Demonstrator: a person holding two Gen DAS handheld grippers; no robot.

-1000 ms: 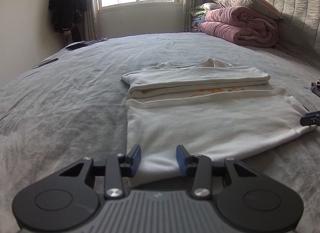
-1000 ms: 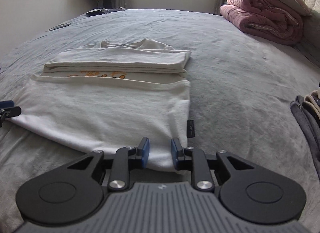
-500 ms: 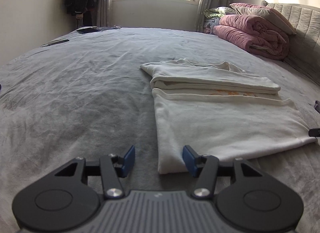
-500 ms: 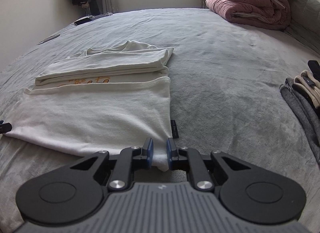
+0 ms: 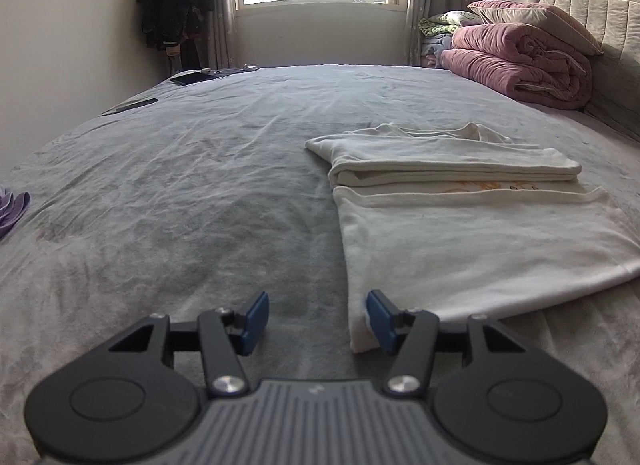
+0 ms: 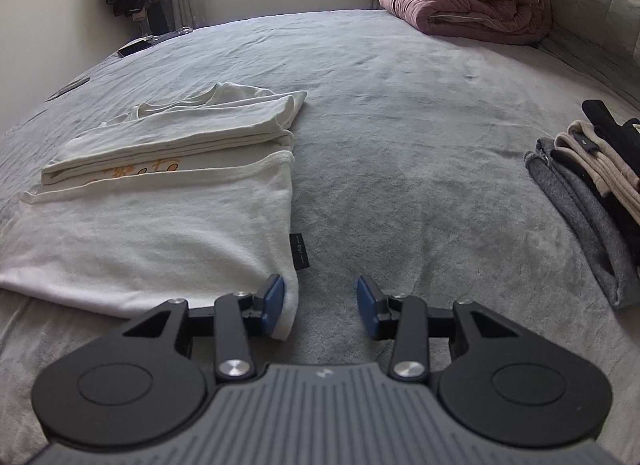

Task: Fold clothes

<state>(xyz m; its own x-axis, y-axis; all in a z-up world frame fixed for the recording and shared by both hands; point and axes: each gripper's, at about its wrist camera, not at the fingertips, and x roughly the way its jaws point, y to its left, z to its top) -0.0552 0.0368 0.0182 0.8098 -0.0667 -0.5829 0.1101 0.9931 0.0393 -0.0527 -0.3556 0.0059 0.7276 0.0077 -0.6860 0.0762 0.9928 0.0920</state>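
- Shirt [image 5: 472,249]: a white tee, partly folded, lies flat on the grey bed [image 5: 200,193], its far end already doubled into a thick band with an orange print showing just below it.
- Left gripper [image 5: 316,319]: jaws have just been opening and stand wide; the right-hand pad sits against the shirt's near left corner, and the corner is not pinched.
- Right gripper [image 6: 320,307]: jaws have just been opening and stand wide too; the left-hand pad rests at the shirt's near right corner, beside the small black tag [image 6: 298,251], with bare bed between the pads.
- Step in hand, as I judge it: the near edge has been let go at both corners, and the next fold has to carry that edge up toward the thick band.
- To do it well, take both near corners at the same depth, catching every layer, so the hem lifts as 1 straight line.
- Keep the 2 grippers level with each other, or the fold will skew.
- Risk: thin, limp cloth may slip a layer and leave a loose flap.
- Stack of folded clothes [image 6: 592,185] lies well apart on the right, a likely spot for the finished shirt.
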